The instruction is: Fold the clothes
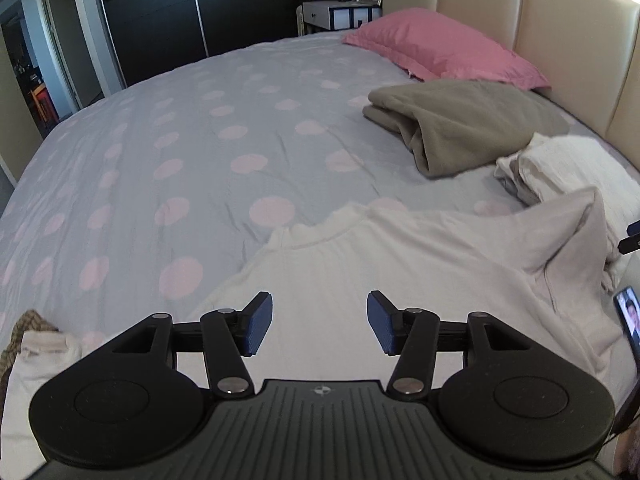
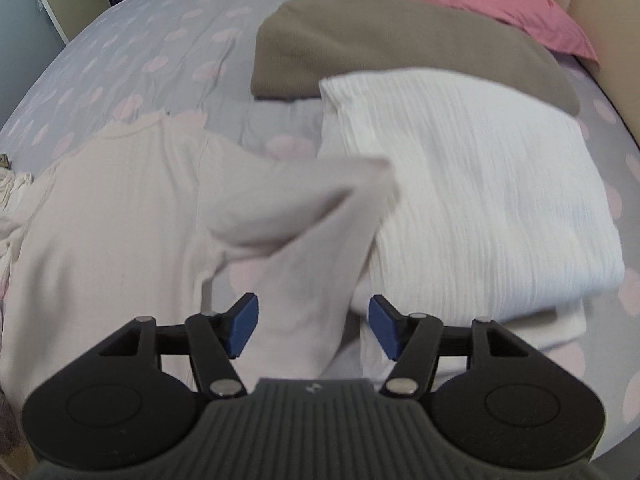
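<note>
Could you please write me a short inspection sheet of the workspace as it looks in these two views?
Surface: bed with grey duvet, pink dots, lightly creased.
Job's things: cream top spread flat, its sleeve folded inward; folded white garment and folded taupe garment beside it.
Clutter: pink pillow at the headboard; crumpled clothes at the left edge; a phone at the right edge.
Grippers: left claw open above the top; right claw open, the sleeve between its fingers, unpinched.
Cables: nothing seen.
Surroundings: dark wardrobe, nightstand, padded headboard.
</note>
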Available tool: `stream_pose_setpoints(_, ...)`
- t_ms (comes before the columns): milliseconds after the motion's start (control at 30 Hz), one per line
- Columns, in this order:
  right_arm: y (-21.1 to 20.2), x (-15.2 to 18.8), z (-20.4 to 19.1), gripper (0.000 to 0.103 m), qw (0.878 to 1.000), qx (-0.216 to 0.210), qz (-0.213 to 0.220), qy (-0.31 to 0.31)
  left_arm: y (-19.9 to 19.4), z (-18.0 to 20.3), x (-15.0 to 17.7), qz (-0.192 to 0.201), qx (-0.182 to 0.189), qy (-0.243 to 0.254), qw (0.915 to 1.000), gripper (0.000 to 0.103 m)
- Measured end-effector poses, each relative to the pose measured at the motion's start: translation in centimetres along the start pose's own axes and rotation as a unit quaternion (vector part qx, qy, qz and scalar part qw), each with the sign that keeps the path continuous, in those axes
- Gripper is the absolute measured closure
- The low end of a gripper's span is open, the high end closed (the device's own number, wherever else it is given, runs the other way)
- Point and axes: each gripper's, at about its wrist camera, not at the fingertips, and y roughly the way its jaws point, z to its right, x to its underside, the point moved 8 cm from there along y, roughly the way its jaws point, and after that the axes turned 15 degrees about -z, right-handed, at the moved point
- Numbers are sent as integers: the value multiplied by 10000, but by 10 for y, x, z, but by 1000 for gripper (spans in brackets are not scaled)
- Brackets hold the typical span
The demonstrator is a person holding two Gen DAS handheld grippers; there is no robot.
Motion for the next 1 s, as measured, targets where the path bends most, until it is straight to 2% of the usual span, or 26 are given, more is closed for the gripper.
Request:
stream_pose_setpoints(167, 24, 28, -6, 39, 9995, -129, -286, -58, 3, 15, 28, -19, 117, -101, 9999, 52)
stream_pose_setpoints(300, 45, 45, -14, 39, 9981, -232, -564, -119, 7, 32, 46, -90, 156, 61, 9998, 52)
stream_pose_setpoints(533, 67, 45, -20, 39, 9954, -512, -804, 69, 11, 51, 59, -185, 287, 214, 9992, 52)
stream_pose_setpoints(600, 71, 45, -25, 43, 9933, -633, -963, 64, 12, 52, 59, -194, 313, 208, 9991, 52)
stream_pose_setpoints(700, 82, 53, -33, 52, 9898, -492, -1339, -40, 13, 54, 59, -197, 346, 232, 9989, 52)
stream_pose_setpoints(733, 83, 53, -35, 62, 9895, -487, -1358, -87, 13, 54, 59, -198, 351, 243, 9989, 52)
stream_pose_setpoints(767, 83, 54, -36, 85, 9893, -484, -1372, -134, 13, 54, 59, -202, 352, 249, 9989, 52)
stream_pose_setpoints(800, 83, 54, -38, 92, 9890, -482, -1387, -181, 14, 54, 59, -205, 353, 254, 9988, 52)
stream_pose_setpoints(867, 76, 49, -39, 96, 9905, -455, -1277, -210, 15, 53, 59, -223, 346, 249, 9988, 52)
stream_pose_setpoints(1000, 47, 23, -49, 97, 9953, -461, -805, -275, 15, 54, 57, -215, 373, 218, 9988, 52)
